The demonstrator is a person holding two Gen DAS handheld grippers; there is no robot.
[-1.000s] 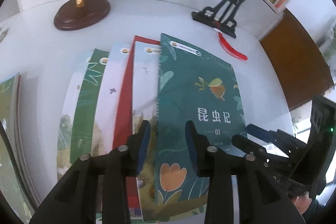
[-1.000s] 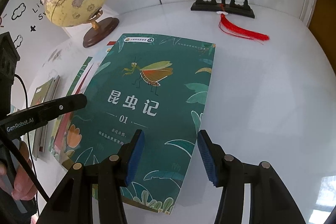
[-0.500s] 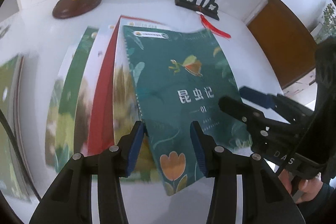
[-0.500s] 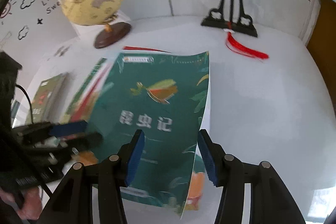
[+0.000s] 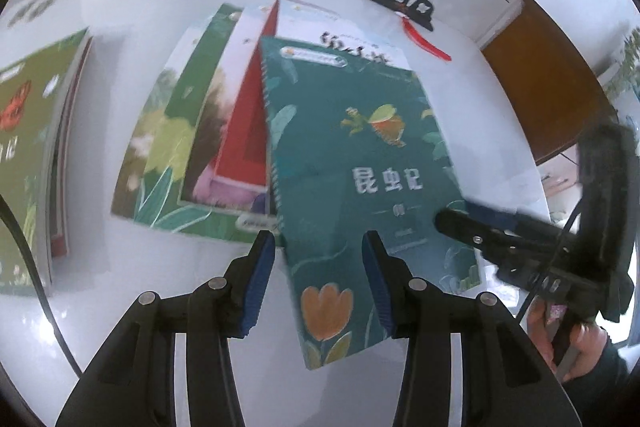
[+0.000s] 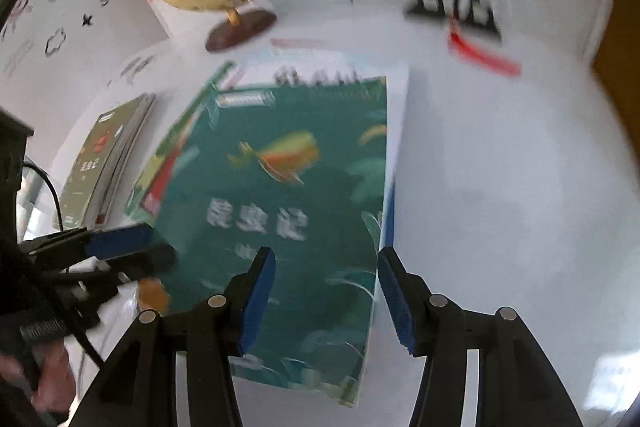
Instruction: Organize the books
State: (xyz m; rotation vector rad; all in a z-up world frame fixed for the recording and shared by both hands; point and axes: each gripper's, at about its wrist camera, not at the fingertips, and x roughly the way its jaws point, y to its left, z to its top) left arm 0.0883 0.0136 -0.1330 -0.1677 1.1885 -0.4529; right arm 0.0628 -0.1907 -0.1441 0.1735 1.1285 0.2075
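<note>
Teal book (image 5: 360, 163) lies flat on the white table (image 6: 500, 187), topmost over a fan of books (image 5: 200, 131). Left gripper (image 5: 318, 279) hovers at its near edge, fingers spread, nothing pinched; book runs toward 12 o'clock. Right gripper (image 6: 326, 297), also spread, above the book's right edge. Second stack (image 5: 28, 147) at 9 o'clock.

Glossy white table (image 5: 472, 95) — paper book (image 5: 360, 163)
</note>
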